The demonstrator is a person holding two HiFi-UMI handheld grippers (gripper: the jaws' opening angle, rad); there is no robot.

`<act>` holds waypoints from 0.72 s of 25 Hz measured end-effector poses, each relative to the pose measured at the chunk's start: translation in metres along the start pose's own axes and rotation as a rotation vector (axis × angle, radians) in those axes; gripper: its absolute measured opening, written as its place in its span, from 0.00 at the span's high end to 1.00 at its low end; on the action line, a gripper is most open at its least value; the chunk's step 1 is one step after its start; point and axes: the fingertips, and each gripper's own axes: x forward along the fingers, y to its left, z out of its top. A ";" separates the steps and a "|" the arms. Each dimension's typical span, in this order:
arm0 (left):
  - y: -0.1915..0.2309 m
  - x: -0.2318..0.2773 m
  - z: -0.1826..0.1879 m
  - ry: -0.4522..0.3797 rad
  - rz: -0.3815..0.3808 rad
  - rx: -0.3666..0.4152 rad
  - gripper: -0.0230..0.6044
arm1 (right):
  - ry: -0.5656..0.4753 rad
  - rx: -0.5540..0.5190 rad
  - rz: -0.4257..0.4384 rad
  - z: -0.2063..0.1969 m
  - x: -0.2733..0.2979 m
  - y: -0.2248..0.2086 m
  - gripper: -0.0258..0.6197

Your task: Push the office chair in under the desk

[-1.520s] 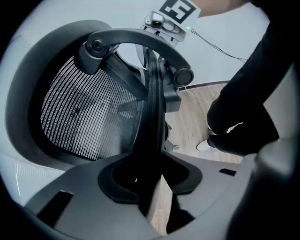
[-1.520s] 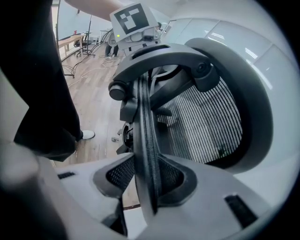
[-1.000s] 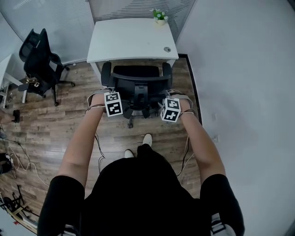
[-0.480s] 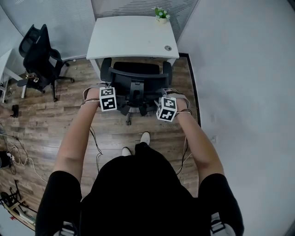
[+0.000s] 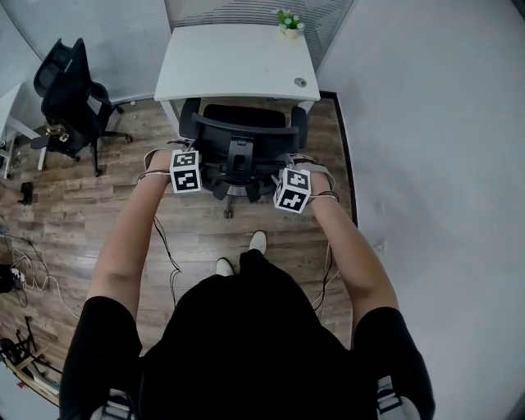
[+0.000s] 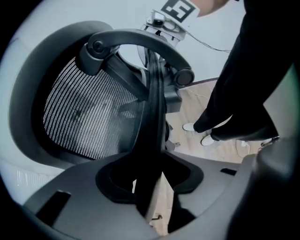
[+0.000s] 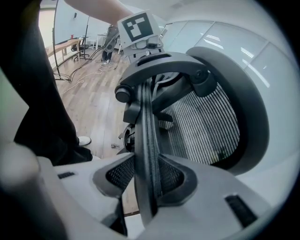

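Office chair: black, mesh-backed, standing on the wood floor right at the near edge of the white tabletop. Faces the tabletop, front of the seat meeting its near edge; how far under, not clear from above. Backrest and wheeled base out on the floor side. One armrest on each side, close to the tabletop's front edge.

Left gripper: set on the left edge of the backrest, pointing steeply down. Close up in the left gripper view: backrest rim standing between the fingers, with a strip of floor showing between the rim and the right-hand finger. Have just been opening; loose around the rim, not clamped.

Right gripper: set on the right edge of the backrest, roughly level with the left one. Close up in the right gripper view: fingers closed on the rim, mesh pads pressed to both of its faces.

Behind the chair: person in black, both arms stretched forward, shoes on the floor just short of the base.

Elsewhere: small potted plant at the far right corner of the tabletop, round cable port near its right front corner, second black chair well off to the left, loose cables along the left of the floor.
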 end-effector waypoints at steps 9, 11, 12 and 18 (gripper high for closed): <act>0.011 -0.048 0.013 -0.231 0.159 -0.155 0.60 | -0.143 0.128 0.013 0.017 -0.039 -0.008 0.74; 0.012 -0.066 0.017 -0.332 0.203 -0.261 0.60 | -0.205 0.182 -0.013 0.023 -0.055 -0.014 0.74; 0.012 -0.074 0.020 -0.384 0.218 -0.309 0.61 | -0.241 0.213 -0.030 0.026 -0.063 -0.018 0.74; 0.017 -0.122 0.047 -0.650 0.274 -0.526 0.65 | -0.536 0.450 -0.117 0.053 -0.114 -0.034 0.74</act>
